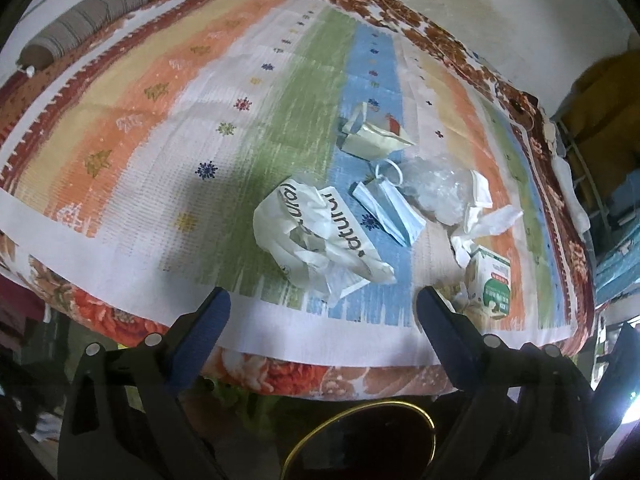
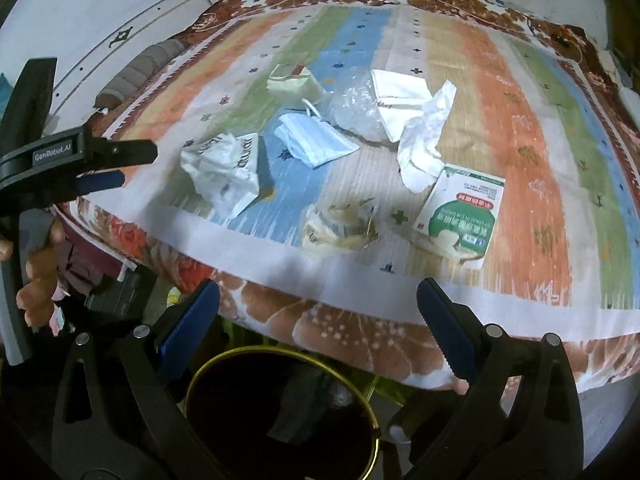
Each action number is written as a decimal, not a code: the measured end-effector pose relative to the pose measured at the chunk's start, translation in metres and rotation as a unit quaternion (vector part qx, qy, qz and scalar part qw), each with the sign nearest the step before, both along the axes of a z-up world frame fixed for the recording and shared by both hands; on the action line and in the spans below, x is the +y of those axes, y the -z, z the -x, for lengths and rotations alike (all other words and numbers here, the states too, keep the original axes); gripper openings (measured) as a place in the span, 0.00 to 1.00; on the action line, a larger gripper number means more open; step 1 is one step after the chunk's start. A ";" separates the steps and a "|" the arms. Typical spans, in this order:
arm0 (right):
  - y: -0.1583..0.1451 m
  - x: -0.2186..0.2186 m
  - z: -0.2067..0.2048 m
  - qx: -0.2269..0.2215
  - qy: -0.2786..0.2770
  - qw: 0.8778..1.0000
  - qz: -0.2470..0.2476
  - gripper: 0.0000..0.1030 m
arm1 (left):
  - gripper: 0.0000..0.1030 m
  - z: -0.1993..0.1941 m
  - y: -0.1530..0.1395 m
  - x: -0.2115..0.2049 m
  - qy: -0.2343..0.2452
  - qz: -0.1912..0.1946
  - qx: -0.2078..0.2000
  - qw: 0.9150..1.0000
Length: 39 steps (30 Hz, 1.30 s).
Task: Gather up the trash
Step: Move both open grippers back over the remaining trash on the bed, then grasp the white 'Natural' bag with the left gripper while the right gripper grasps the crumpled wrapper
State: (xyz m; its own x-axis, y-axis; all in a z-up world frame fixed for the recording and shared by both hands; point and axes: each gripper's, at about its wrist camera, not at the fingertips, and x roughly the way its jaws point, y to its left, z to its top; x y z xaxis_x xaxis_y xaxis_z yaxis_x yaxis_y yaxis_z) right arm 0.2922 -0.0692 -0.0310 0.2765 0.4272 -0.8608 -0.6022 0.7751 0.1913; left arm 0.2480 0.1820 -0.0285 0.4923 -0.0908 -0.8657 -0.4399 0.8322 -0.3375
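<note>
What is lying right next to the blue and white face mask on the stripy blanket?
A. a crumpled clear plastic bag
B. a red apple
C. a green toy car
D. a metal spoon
A: in the right wrist view the crumpled clear plastic bag lies just beside the pleated blue and white face mask on the striped blanket; no apple, toy car or spoon shows.

Bed (image 2: 360,300), striped mat (image 2: 532,184) atop: crumpled bag (image 2: 224,172), mask (image 2: 316,140), tissue (image 2: 424,136), carton (image 2: 460,216).

Trash cluster (image 2: 340,140) mid-mat; bare mat (image 1: 160,128) leftward.
</note>
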 end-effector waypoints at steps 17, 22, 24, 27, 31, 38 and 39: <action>0.019 0.050 -0.028 -0.004 -0.062 0.997 0.041 0.78 | 0.71 -0.032 0.020 0.019 -0.013 0.020 0.018 1.000; 0.026 0.060 -0.033 0.005 -0.070 0.996 0.050 0.69 | 0.62 -0.040 0.028 0.020 -0.008 0.017 0.029 0.999; 0.030 0.063 -0.037 0.014 -0.072 0.996 0.053 0.64 | 0.57 -0.044 0.031 0.021 -0.007 0.016 0.033 0.999; 0.036 0.066 -0.042 0.020 -0.077 0.995 0.059 0.58 | 0.52 -0.047 0.037 0.024 -0.011 0.027 0.045 0.999; 0.043 0.070 -0.049 0.030 -0.081 0.994 0.064 0.49 | 0.48 -0.050 0.045 0.028 -0.017 0.047 0.051 0.997; 0.052 0.079 -0.053 0.039 -0.086 0.993 0.067 0.27 | 0.41 -0.058 0.058 0.026 -0.014 0.064 0.061 0.996; 0.054 0.079 -0.053 0.040 -0.087 0.993 0.067 0.22 | 0.38 -0.059 0.059 0.025 -0.014 0.065 0.062 0.996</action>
